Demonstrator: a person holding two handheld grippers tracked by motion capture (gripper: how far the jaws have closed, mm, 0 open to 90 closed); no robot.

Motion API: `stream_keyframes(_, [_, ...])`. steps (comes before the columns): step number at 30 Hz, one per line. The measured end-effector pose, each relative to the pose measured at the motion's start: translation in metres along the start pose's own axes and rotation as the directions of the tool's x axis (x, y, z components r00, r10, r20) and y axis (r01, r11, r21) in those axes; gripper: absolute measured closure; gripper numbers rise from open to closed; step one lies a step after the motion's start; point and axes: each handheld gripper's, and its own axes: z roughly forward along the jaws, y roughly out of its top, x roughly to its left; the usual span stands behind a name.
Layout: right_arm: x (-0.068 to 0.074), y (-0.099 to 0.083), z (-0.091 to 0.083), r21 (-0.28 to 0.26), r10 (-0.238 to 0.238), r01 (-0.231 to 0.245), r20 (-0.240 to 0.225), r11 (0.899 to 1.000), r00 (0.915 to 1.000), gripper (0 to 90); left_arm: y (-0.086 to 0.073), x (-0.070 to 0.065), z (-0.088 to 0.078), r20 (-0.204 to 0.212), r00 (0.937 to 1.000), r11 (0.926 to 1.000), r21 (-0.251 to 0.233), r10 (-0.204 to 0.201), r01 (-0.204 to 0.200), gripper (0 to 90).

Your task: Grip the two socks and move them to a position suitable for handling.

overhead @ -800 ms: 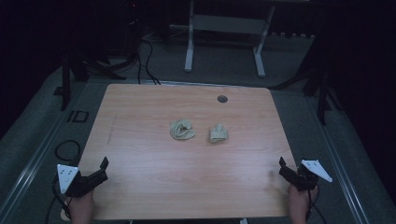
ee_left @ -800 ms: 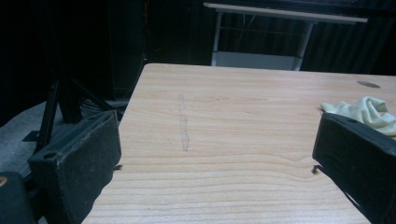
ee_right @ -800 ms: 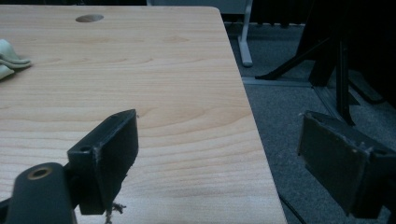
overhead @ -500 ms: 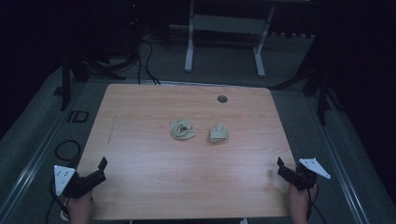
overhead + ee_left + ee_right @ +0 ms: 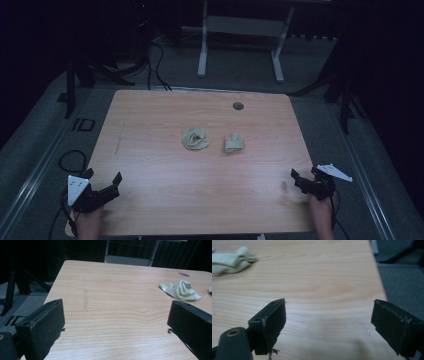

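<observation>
Resting at the near tabletop [image 5: 150, 125] corners, both claws are held released.
Left claw [image 5: 102, 186] and right claw [image 5: 304, 179] are kept well apart from two crumpled cloths [image 5: 195, 139] [image 5: 233, 143].

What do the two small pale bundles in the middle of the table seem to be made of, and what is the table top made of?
The left pale yellowish crumpled bundle looks like soft matte cloth: it shows loose folds and creases. The right pale folded bundle seems the same cloth, though it is too small to be sure. The light brown table top looks like wood or wood-pattern laminate, smooth with a slight sheen: long grain lines run across it.
</observation>
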Motion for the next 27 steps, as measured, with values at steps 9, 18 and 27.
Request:
stream_keyframes(9, [0.028, 0.019, 0.015, 0.013, -0.073, 0.075, -0.083, 0.997, 0.9938, 13.2, 0.002, -0.001, -0.005, 0.002, 0.9999, 0.9997, -0.019, 0.014, -0.014, 1.2])
stream_keyframes(18, [0.061, 0.035, 0.034, 0.030, -0.159, 0.168, -0.193, 0.985, 0.9683, 13.3, 0.002, -0.004, -0.004, 0.055, 0.9984, 0.9999, -0.002, 0.010, -0.010, 1.2])
stream_keyframes(27, [0.097, 0.049, 0.057, 0.034, -0.213, 0.232, -0.288, 0.972, 0.9336, 19.9, 0.004, -0.007, -0.008, 0.073, 0.9965, 0.9989, -0.028, 0.039, -0.037, 1.2])
